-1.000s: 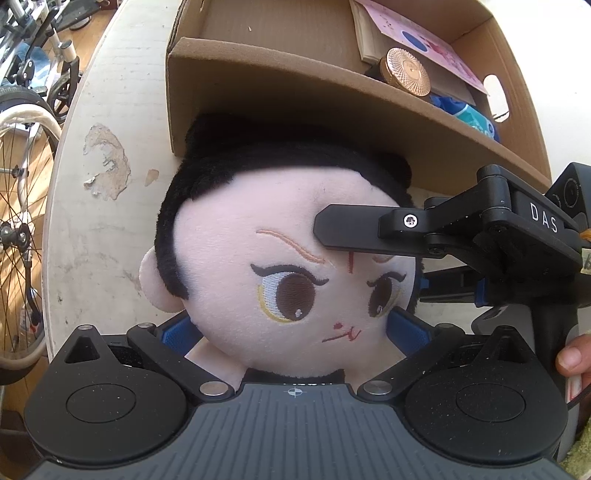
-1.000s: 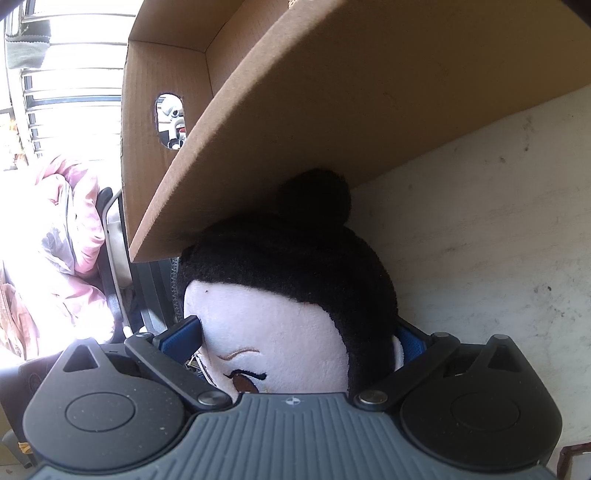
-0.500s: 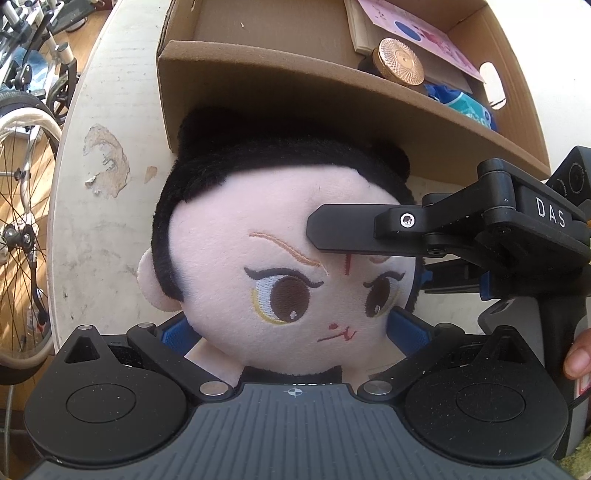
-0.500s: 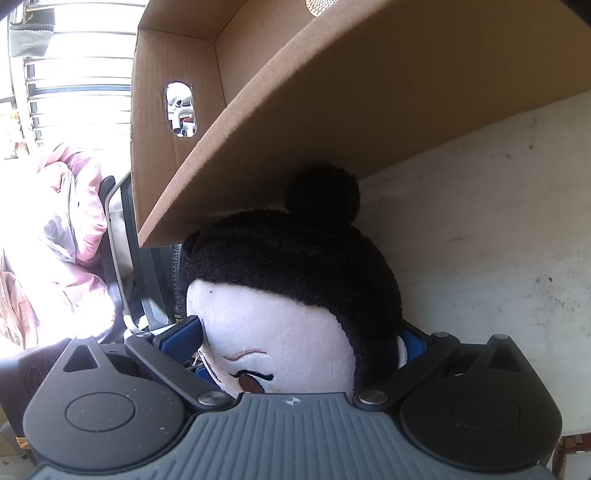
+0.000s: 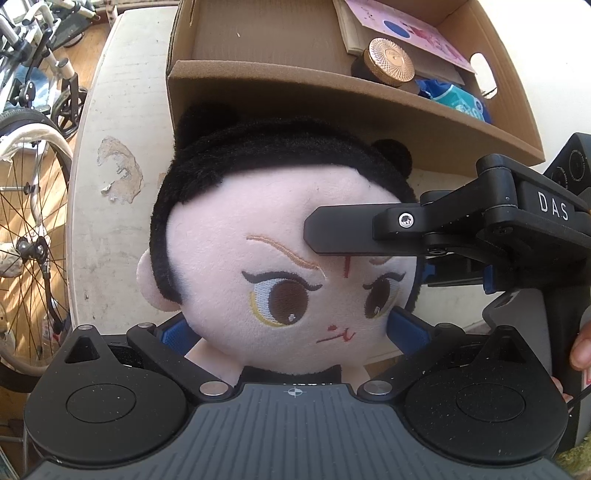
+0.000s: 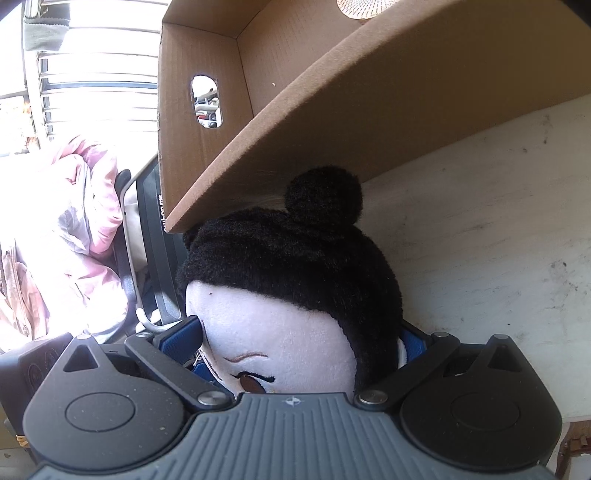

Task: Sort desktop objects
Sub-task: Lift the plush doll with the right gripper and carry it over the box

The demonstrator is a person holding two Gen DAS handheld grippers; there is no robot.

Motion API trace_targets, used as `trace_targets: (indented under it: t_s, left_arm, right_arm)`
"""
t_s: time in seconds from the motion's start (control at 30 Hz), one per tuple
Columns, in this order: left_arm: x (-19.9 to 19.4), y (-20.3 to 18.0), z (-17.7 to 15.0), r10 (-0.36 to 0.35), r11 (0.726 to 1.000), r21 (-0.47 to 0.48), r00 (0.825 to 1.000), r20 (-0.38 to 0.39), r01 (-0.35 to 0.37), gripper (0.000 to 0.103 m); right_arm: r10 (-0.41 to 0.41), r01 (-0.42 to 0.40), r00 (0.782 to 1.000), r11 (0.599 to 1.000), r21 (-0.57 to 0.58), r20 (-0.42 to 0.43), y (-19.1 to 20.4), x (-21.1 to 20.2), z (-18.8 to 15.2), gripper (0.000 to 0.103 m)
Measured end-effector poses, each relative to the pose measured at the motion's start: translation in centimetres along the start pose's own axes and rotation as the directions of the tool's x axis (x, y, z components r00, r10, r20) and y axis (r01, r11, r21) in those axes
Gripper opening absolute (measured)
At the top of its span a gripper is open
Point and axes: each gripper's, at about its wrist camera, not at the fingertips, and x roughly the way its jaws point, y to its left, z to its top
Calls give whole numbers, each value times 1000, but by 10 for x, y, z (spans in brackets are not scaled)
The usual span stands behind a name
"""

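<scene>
Item: plush doll, large pale face, black hair with two small buns, embroidered brown eyes and a red forehead mark. It was held above the white worktop, just in front of the near wall of the cardboard box, face turned toward the left wrist camera.

Left claw: blue pads pressed against the doll's lower cheeks on both sides, clamped on the doll; the doll's neck and dark collar sat between the finger bases.

Right claw: closed on the doll's head from the side, one blue pad at the face, the other against the black hair at the back. In the left view one of its black fingers lay across the doll's forehead, the body behind it marked "DAS". A fingertip of the person's hand showed at the right edge on the handle.

Box contents, far right portion: round copper-coloured lid on a dark jar, pink printed card leaning on a book, blue and teal packet. Left portion of the box showed bare cardboard. Oval handle cut-out in the end wall.

Worktop: white, scuffed, a patch of peeled surface left of the doll.

Surroundings: bicycle wheel beyond the worktop's left edge; pink garment in the right view.
</scene>
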Motion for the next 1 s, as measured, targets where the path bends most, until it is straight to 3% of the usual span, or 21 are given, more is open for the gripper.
trace_targets:
  t_s: [0.6, 1.0]
  left_arm:
    - [-58, -5, -14, 57, 995, 78, 996, 65, -62, 103]
    - [-101, -10, 0, 50, 992, 103, 985, 162, -68, 103]
  right_arm:
    - [68, -65, 994, 997, -35, 84, 54, -19, -36, 103]
    - [70, -54, 983, 994, -98, 170, 109, -54, -23, 103]
